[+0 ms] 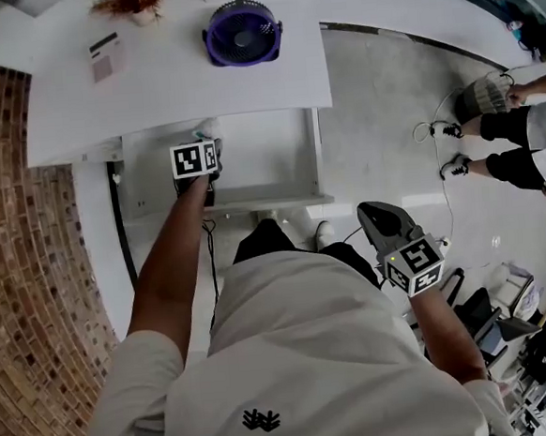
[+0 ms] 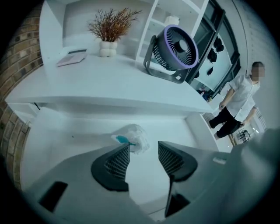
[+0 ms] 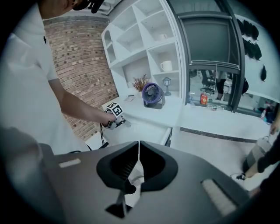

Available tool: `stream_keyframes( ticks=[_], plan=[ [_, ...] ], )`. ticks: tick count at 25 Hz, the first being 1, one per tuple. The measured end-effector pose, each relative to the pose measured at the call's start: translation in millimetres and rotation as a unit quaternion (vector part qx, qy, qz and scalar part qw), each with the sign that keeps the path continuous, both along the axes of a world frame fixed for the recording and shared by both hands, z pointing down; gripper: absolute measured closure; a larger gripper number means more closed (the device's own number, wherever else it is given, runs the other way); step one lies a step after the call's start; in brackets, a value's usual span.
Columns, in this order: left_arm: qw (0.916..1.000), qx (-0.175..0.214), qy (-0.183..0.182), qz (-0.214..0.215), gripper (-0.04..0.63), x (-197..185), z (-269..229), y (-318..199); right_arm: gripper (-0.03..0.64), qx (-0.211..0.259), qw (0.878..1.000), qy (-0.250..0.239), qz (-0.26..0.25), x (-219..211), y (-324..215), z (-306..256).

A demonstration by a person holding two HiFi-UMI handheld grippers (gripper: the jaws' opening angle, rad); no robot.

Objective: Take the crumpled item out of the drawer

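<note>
- Brickwork [image 1: 20, 232] is seen along the far left, beside one white desk [image 1: 76, 106].
- One flat booklet [image 1: 107, 56], one dried plant in a white pot [image 1: 134, 2] and one purple fan [image 1: 242, 33] are counted on the desk top, in that order.
- One drawer [image 1: 317, 152] is pulled open under the desk's front edge.
- One crumpled item [image 2: 133, 135], white with a blue-green patch, is seen lying on the drawer floor near its back left part, under the desk edge.
- Two grippers are counted. The left gripper [image 2: 143, 151] is reached down into the drawer with its jaws spread wide. The crumpled item lies just beyond the tips, nearer the left jaw, and is not clamped between the pads.
- The right gripper [image 3: 138, 145] is held well apart from the drawer, at the person's right side, with its jaws brought together and nothing between them.
- One other person [image 1: 512, 142] is seen at the far right on the grey floor, in dark trousers, with a cable near the shoes.
</note>
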State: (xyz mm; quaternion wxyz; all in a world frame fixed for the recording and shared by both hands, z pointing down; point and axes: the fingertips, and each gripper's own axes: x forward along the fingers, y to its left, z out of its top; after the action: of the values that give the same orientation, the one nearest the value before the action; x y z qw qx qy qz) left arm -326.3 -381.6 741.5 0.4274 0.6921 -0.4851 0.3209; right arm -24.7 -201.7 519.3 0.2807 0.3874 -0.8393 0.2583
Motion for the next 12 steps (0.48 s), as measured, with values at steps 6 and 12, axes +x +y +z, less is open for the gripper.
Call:
stream_keyframes(
  ticks=[6, 12],
  plan=[
    [0.9996, -0.026, 0.0, -0.011, 0.385, -11.1, 35.5, -18.8, 0.597, -0.022, 0.999, 0.016, 0.033, -6.0, 8.6, 5.3],
    [0.9989, -0.039, -0.005, -0.026, 0.491, -14.7, 57.0, -23.9, 0.598, -0.042, 0.997, 0.021, 0.057, -3.1, 18.1, 12.0]
  ],
)
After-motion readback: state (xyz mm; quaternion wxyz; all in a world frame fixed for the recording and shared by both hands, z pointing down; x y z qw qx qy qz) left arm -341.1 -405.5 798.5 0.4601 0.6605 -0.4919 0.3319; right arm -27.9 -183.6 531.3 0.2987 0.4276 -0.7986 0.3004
